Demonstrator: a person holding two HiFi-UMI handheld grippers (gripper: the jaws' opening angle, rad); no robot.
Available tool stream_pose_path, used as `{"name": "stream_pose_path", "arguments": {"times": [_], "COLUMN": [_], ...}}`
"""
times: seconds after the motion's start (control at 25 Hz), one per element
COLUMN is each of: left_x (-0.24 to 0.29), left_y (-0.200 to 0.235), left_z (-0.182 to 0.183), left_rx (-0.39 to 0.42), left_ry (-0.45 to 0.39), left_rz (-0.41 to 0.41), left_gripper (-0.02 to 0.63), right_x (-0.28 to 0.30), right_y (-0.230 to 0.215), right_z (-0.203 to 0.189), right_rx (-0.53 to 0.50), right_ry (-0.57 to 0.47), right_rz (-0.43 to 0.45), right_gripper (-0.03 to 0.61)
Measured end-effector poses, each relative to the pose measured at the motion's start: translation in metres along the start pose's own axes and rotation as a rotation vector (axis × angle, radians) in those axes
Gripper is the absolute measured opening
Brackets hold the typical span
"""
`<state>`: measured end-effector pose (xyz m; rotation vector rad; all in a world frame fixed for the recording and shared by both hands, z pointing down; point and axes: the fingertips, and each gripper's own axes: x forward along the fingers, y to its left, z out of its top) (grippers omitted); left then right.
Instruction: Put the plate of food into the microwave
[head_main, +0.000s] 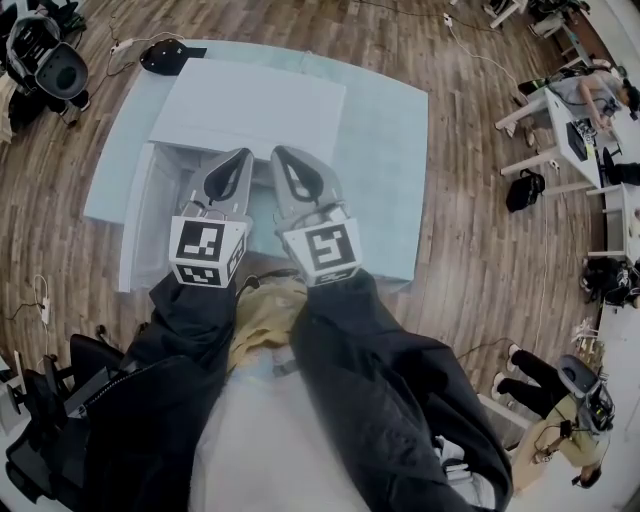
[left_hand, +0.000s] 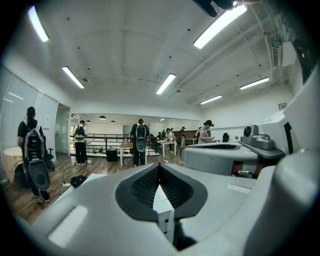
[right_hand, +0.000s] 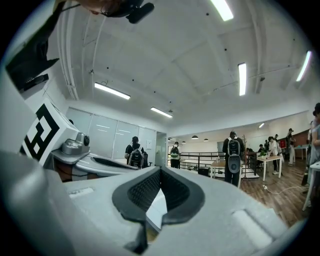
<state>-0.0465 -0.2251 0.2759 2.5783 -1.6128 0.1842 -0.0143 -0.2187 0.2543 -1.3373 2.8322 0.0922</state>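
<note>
A white microwave (head_main: 250, 105) stands on a pale blue table (head_main: 390, 150), seen from above. A white panel (head_main: 135, 225) juts out at its front left; it looks like the open door. No plate of food shows in any view. My left gripper (head_main: 243, 157) and right gripper (head_main: 283, 153) are held side by side just above the microwave's front, pointing forward and about level. In the left gripper view the left gripper (left_hand: 159, 166) has its tips together with nothing between them. The right gripper (right_hand: 160, 169) is likewise shut and empty.
A black object (head_main: 165, 55) lies at the table's far left corner. Office chairs (head_main: 50, 60) stand at far left, desks (head_main: 560, 120) with a seated person at right. Another person (head_main: 560, 400) stands near right. Cables cross the wooden floor (head_main: 480, 250).
</note>
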Motion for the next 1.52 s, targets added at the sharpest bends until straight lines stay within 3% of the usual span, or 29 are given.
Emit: {"name": "stream_pose_path", "arguments": {"times": [0.48,1.52], "left_x": [0.003,0.002], "left_y": [0.002,0.012], "left_z": [-0.007,-0.02], "left_rx": [-0.002,-0.008], "left_ry": [0.022,0.072], "left_rz": [0.003,0.051], "left_gripper": [-0.003,-0.003], "right_x": [-0.002,0.003], "right_y": [-0.006,0.001], "right_z": [-0.01,-0.03], "right_rx": [0.021,0.019], "right_ry": [0.026,0.109], "right_rz": [-0.025,0.006], "right_gripper": [-0.006,-0.008]}}
